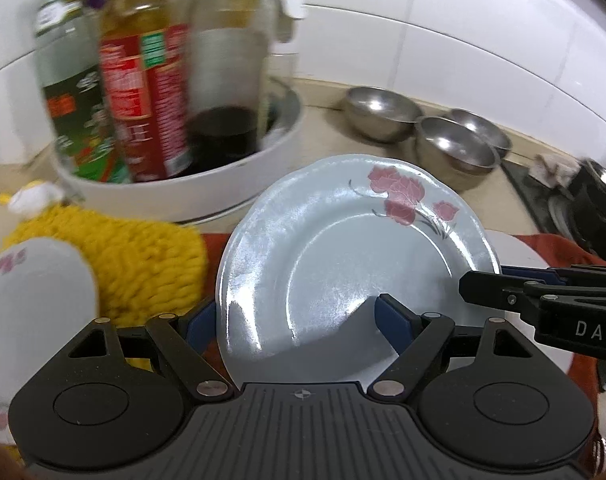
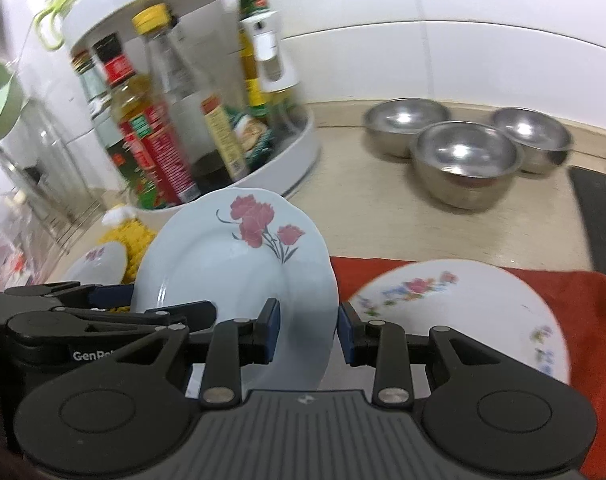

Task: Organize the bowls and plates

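Item: pale blue plate [image 2: 231,264] with red flower print, held tilted above the near edge of the counter [image 2: 383,216], over the red cloth [image 2: 563,292].

Grip: right gripper [image 2: 309,330] pinches the plate's near rim, a pad on each face. Left gripper [image 1: 299,320] stands spread wide, with the plate's lower edge between its pads; whether they press on it cannot be told.

Handling (a judgement): glazed, rigid, likely slippery and breakable; best held at the rim, both sides, and kept from swinging.

Nearby: white floral plate [image 2: 463,312] flat on the cloth; a smaller floral dish [image 2: 99,260] beside a yellow knitted cloth [image 1: 143,264].

Further: bottle rack [image 2: 295,152], left; three steel bowls [image 2: 467,160] clustered toward the counter's far edge.
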`<state>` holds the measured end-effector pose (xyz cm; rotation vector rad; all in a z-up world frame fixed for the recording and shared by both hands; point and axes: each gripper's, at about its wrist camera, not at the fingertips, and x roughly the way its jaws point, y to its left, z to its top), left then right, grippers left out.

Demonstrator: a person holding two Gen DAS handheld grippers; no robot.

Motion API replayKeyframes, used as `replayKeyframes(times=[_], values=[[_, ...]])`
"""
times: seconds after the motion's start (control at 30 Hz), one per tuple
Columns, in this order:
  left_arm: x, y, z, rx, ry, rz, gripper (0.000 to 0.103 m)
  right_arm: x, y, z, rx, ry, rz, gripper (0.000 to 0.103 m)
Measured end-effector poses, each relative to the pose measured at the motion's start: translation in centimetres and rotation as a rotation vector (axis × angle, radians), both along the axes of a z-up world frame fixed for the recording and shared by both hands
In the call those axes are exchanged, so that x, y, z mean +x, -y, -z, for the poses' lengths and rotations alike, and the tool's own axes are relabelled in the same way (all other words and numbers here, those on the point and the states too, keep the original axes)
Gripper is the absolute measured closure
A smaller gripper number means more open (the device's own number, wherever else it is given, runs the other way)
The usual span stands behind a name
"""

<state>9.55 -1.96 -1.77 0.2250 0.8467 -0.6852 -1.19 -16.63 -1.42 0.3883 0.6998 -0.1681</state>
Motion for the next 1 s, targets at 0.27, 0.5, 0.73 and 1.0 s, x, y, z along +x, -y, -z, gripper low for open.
replayKeyframes(times=[0.27,0.5,0.73,1.0], values=[[-1.3,4.4,0.7,-0.001,-0.011,0.151,0.016,-3.9,2.2,0.0,0.007,-0.012,0.155,0.075],[-2.7,8.1,1.7,0.006,-0.023,0.260,0.015,-6.7,4.1,0.7,0.017,-0.039,0.277,0.075],[-3.6,11.1,3.1,0.019,-0.046,0.307,0.016,-8.3,6.6,2.0,0.023,-0.072,0.360,0.075],[-3.6,12.2,2.7,0.024,-0.015,0.296,0.022,-8.5,8.8,1.7,-0.049,-0.038,0.392,0.075]])
